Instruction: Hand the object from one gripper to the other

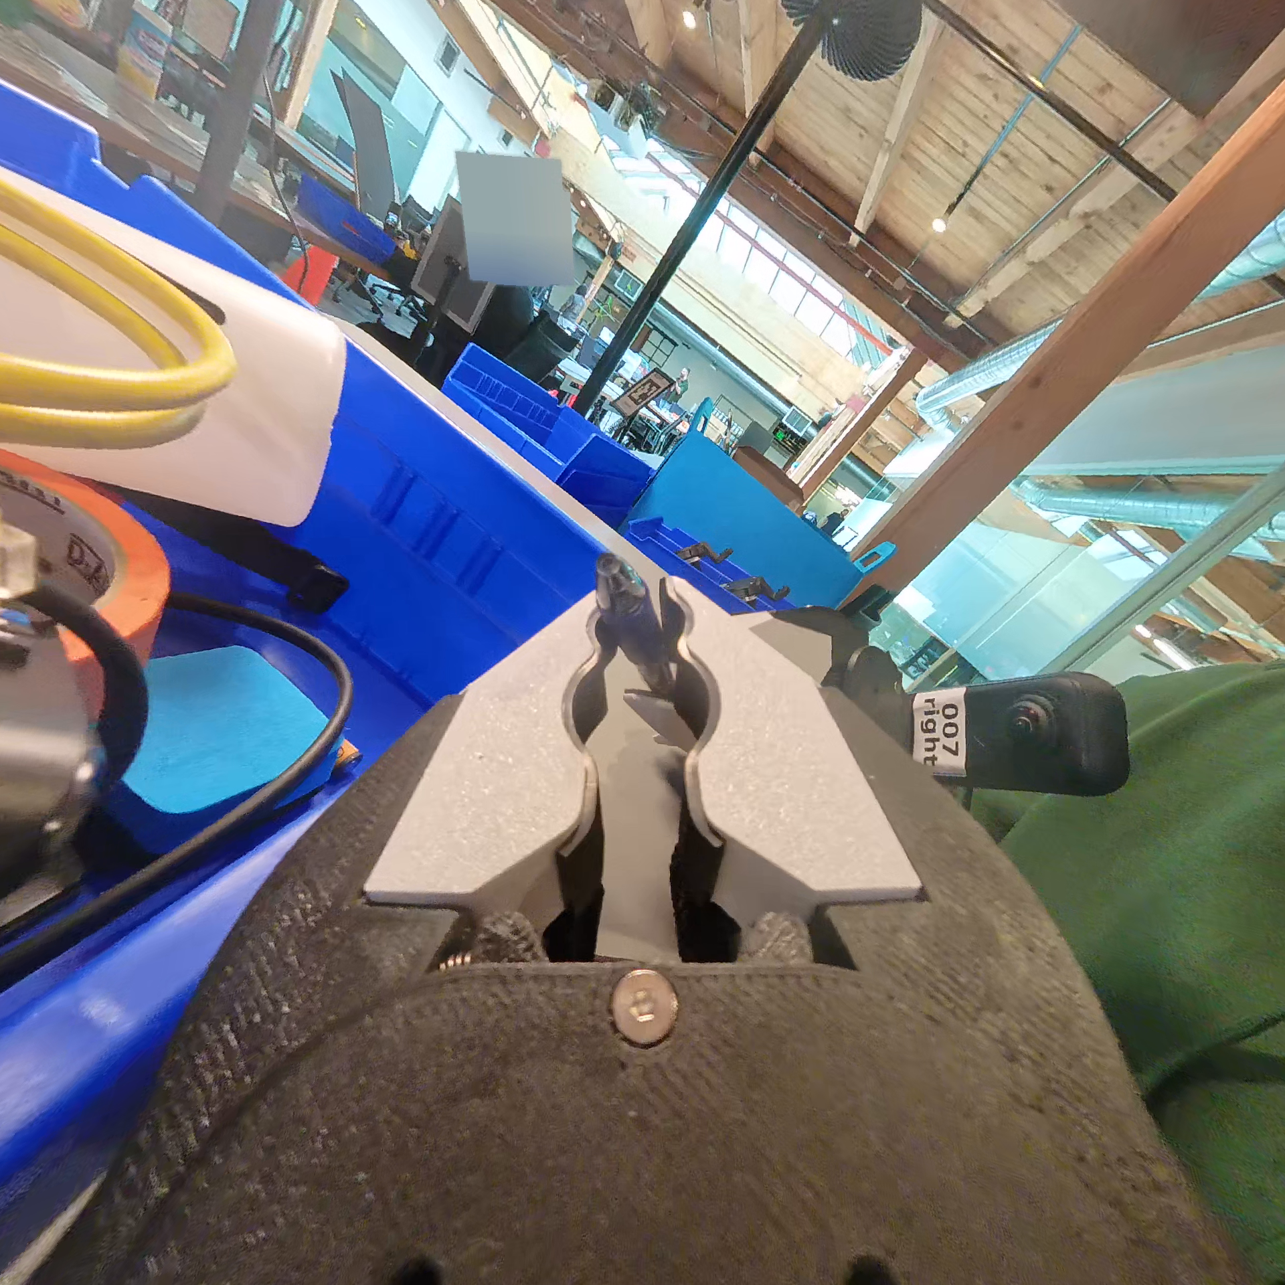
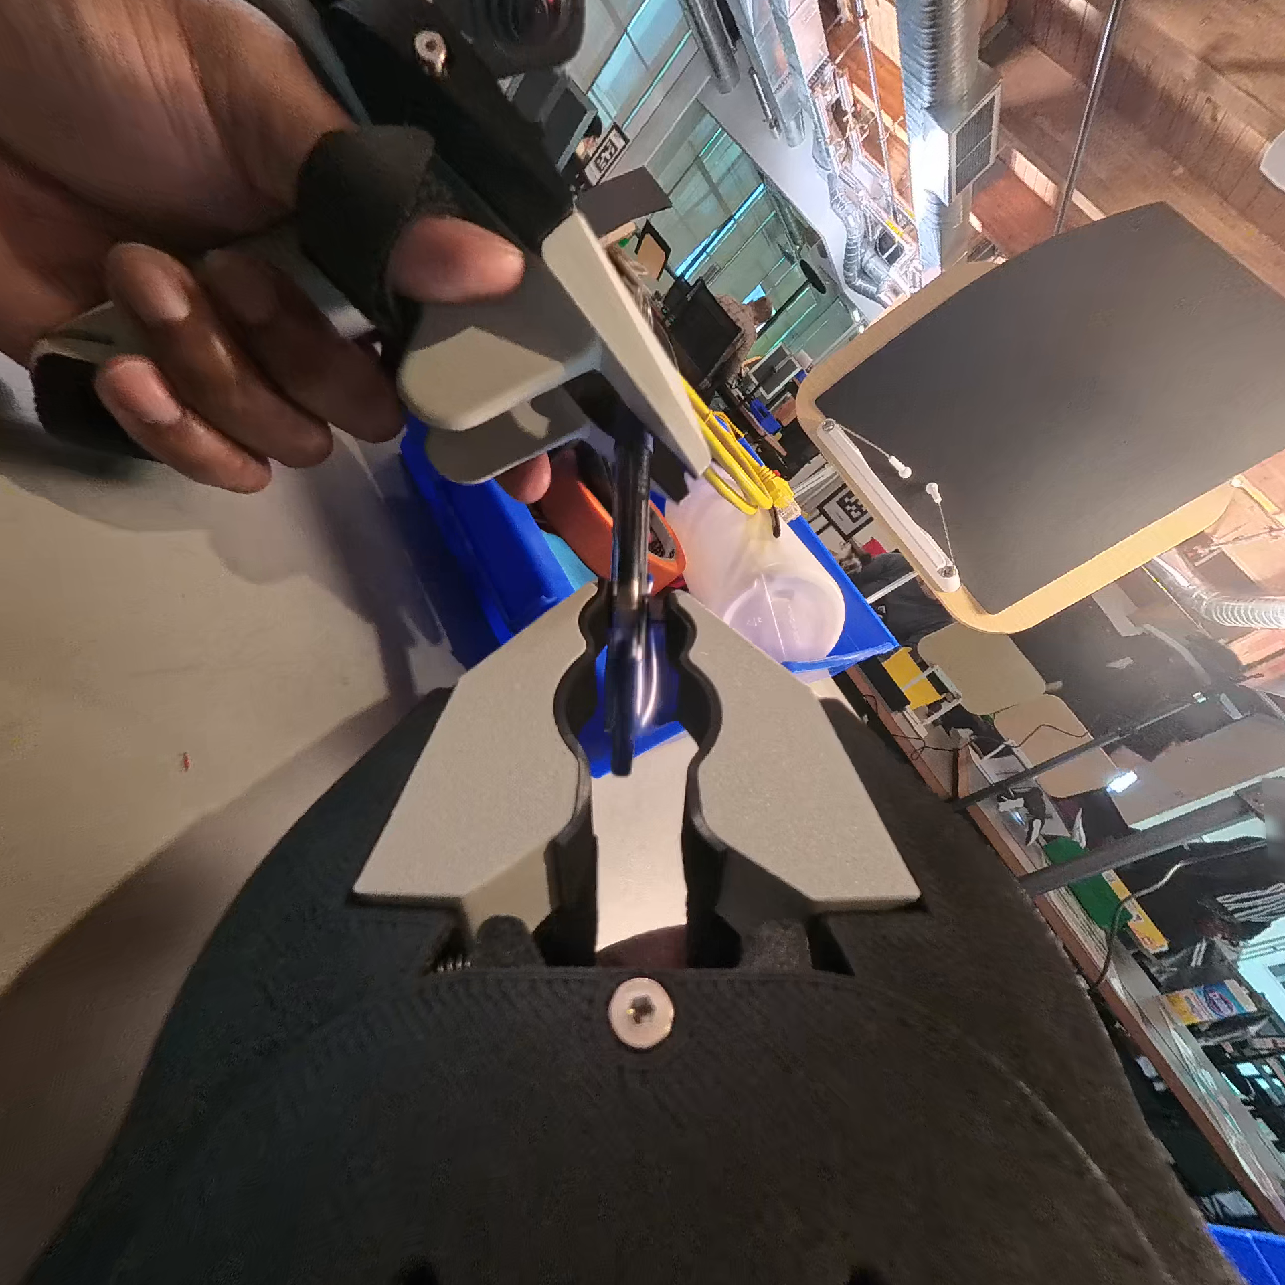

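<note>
Left wrist view. At far left a blue bin [image 1: 445,528] holds a yellow cable [image 1: 139,361] looped over a white container [image 1: 278,431], an orange tape roll [image 1: 139,577], a black cord [image 1: 334,688] and a light-blue pad [image 1: 222,730]. The bin's near rim runs diagonally just beside the left tool [image 1: 636,612]. That tool's grey fingers [image 1: 500,779] stand nearly together, their tips pinching the blue pen [image 1: 629,612], whose dark end juts past the tips. To the right lies the body of the other tool with its camera [image 1: 1029,723], then a green sleeve [image 1: 1147,869]. Open air fills the space beyond the tips.

Right wrist view. At upper left a hand [image 2: 208,278] grips the left tool, whose grey fingers [image 2: 626,348] come down from above. Below it lies the bare grey desk [image 2: 174,660], with open room at the left. In the centre the right tool [image 2: 633,605] has its fingers close together, tips closed on the pen [image 2: 629,695], which hangs upright between both tools, held by each. Behind stands the bin [image 2: 487,542]; at right a dark rounded panel [image 2: 1043,403] is well apart.
</note>
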Demonstrator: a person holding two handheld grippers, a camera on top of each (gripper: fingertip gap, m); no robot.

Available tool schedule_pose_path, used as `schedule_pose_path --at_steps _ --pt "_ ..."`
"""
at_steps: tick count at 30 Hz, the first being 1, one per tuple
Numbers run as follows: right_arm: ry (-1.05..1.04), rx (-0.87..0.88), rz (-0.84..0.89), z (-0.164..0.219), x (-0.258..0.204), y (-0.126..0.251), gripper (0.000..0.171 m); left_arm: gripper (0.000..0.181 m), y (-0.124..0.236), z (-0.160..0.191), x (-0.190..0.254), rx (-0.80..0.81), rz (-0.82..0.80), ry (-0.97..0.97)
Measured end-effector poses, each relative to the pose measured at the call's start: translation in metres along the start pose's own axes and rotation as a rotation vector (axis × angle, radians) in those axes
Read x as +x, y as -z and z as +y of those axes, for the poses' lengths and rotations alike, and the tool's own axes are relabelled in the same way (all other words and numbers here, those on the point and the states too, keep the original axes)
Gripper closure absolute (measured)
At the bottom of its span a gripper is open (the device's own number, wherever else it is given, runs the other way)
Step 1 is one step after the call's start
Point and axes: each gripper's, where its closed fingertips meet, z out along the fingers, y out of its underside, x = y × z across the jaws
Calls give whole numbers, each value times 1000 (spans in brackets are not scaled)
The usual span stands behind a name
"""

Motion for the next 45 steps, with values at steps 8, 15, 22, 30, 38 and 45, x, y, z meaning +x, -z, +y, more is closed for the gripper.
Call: schedule_pose_path --at_steps 8,15,22,30,38,45 --pt "52 30 -15 -7 -8 2 154 169 -9 23 5 -86 16 -6" --pt "68 9 -3 -3 -6 1 161 161 -8 17 1 -73 3 1" --pt "74 3 3 -1 -4 1 161 169 -6 24 5 -149 23 -42" --pt "18 48 35 -10 5 4 152 169 -1 8 -7 -63 -62 -63" --pt "-51 56 15 -10 6 4 151 170 19 -35 -10 181 -83 -39" --pt "-278 48 -75 -3 2 0 147 170 12 -28 7 166 73 73"
